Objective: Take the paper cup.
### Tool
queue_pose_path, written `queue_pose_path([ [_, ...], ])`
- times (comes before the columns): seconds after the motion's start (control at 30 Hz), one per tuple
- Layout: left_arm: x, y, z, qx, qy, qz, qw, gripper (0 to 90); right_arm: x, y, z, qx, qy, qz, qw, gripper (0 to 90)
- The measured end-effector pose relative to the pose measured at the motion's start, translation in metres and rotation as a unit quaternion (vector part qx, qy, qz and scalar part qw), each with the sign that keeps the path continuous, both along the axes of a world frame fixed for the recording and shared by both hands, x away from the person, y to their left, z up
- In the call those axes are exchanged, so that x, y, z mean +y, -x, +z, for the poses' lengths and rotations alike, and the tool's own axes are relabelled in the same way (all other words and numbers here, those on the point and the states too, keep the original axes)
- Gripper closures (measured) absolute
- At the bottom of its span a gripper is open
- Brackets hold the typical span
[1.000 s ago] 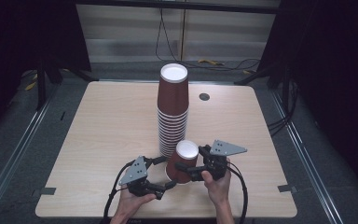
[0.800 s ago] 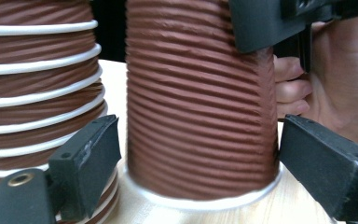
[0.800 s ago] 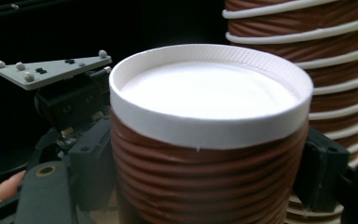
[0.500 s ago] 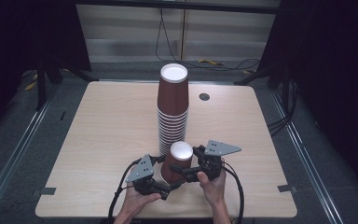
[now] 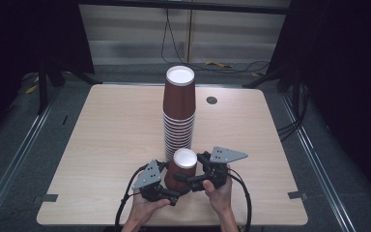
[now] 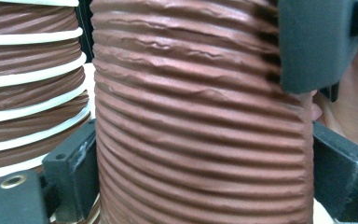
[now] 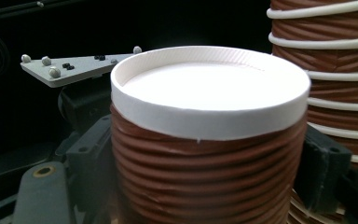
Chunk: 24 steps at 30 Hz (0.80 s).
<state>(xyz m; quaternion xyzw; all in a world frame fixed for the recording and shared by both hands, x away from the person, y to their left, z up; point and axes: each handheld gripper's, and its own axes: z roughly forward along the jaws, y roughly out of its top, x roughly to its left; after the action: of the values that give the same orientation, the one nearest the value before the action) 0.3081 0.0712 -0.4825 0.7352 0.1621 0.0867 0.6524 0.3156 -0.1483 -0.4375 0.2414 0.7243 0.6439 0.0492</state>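
While I keep both of my grippers around one brown ribbed cup (image 5: 181, 170), it stands upside down in the lower middle of the high view, just in front of the tall stack of cups (image 5: 178, 116) and close beside it. My left gripper (image 5: 160, 189) has its fingers (image 6: 72, 170) closed to the width of the cup wall, low on its body, and my right gripper (image 5: 198, 180) has its fingers (image 7: 324, 170) pressed on the wall a little under the white bottom rim. I judge that I hold it from two sides so that the thin paper does not crush and the cup remains straight. I count one single cup in my fingers and one stack; in the stack about twelve white rims show, but the lowest ones are hidden. On the wooden surface (image 5: 101, 145) there is also one small dark round hole (image 5: 211, 100) at the upper right.
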Motion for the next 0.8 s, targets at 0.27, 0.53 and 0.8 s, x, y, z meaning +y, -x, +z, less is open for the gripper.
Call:
queue_pose_path([
  [0.27,0.005,0.001,0.005,0.009,-0.005,-0.004,0.9999,12.6,0.002,0.001,0.0,0.002,-0.004,0.002,1.0,15.3],
  [0.53,0.011,-0.002,0.006,0.015,-0.025,-0.003,0.9996,12.9,-0.004,0.0,0.004,0.003,-0.011,-0.01,0.9999,12.9],
  [0.8,0.02,-0.007,0.008,0.019,-0.05,0.005,0.9985,13.3,-0.015,0.003,0.007,-0.001,-0.009,-0.017,0.9998,13.4],
])
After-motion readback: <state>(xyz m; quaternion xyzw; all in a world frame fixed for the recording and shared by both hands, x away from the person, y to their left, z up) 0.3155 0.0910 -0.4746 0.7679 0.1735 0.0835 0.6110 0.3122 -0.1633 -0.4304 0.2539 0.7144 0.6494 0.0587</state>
